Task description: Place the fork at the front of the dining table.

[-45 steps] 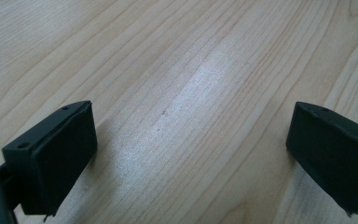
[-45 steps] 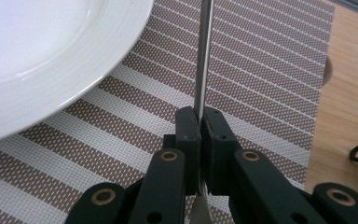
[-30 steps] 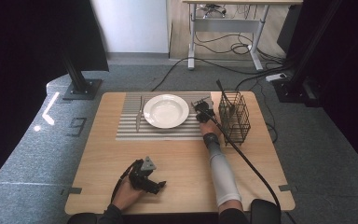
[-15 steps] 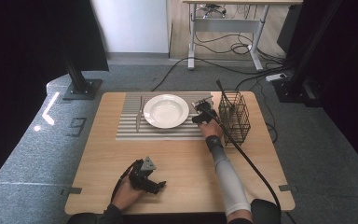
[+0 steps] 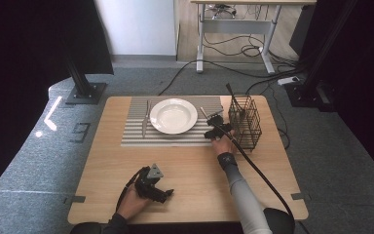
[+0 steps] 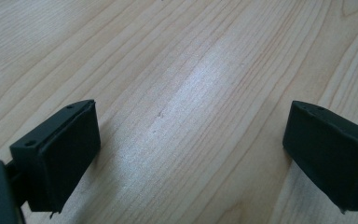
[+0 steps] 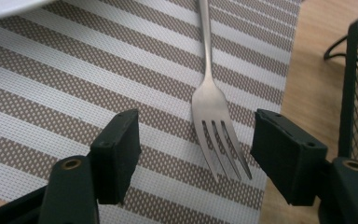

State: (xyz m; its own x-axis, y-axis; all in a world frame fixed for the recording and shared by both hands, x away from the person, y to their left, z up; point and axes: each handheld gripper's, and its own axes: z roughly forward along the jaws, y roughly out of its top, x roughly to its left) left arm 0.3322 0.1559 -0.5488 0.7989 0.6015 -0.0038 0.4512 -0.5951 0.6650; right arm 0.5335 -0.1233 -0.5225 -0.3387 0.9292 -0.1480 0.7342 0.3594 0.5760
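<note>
Two black handheld grippers, left gripper topped by a grey three-cornered plate, right gripper trailing a thick black cable toward the bench's near edge. Blocky matte-black fingers with flat pads, small screw holes along the top edges, brass-coloured screws in the arms behind them. Light grey sleeve and dark wristband on the right arm, dark sleeve on the left.

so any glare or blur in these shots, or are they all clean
Left gripper view: a pale sheen on the table, and the left gripper jaws are soft. Right gripper view: the fork is sharp with a mild shine. High view: dark at the sides, with a bright streak on the floor.
</note>
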